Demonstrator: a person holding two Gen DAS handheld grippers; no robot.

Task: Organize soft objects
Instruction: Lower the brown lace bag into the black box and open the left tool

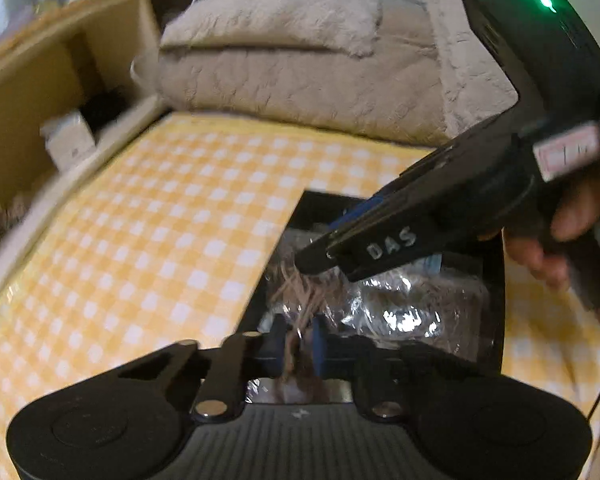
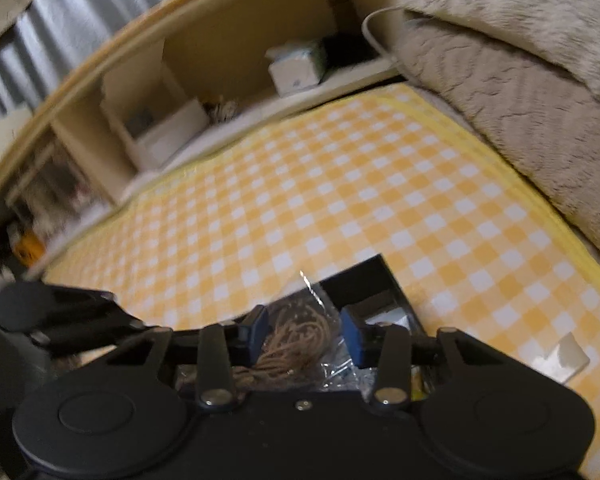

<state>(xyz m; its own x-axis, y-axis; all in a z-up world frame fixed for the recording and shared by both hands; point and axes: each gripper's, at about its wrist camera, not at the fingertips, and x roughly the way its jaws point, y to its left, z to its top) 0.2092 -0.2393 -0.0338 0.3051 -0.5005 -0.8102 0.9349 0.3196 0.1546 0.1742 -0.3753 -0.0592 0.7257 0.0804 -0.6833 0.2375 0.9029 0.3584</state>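
Blue pads tip both black grippers, and both are down at a black box (image 1: 496, 280) that sits on a yellow-and-white checked cloth (image 1: 160, 220). The left gripper (image 1: 298, 346) is pinched almost fully together on brown twine-like strands (image 1: 296, 300) that come out of a clear crinkled plastic bag (image 1: 404, 312); the strands run straight between its pads and out above them. The bag lies inside the box, shiny and creased, with more of the brown fibre bundled inside it.

The right gripper (image 2: 304, 334) reaches into the same box from the other side. In its own view the jaws stand partly apart, with the coiled brown bundle and a flap of the clear plastic between them; whether the pads actually press on the bundle cannot be told from the blurred frame. In the left wrist view its black body crosses the picture above the bag, held by a person's hand (image 1: 572, 224) at the right edge, and a green light (image 1: 546, 0) glows on the unit above.

Beyond the box the checked cloth stretches across a bed. At its far end lies a folded beige plush blanket (image 1: 308, 88) with a fluffy beige pillow (image 1: 276, 8) on top. Along the side runs a pale wooden shelf unit (image 2: 220, 52) with open compartments, one holding a white tissue box (image 2: 296, 68). A small white object (image 2: 560, 356) lies on the cloth to the right of the box in the right wrist view.
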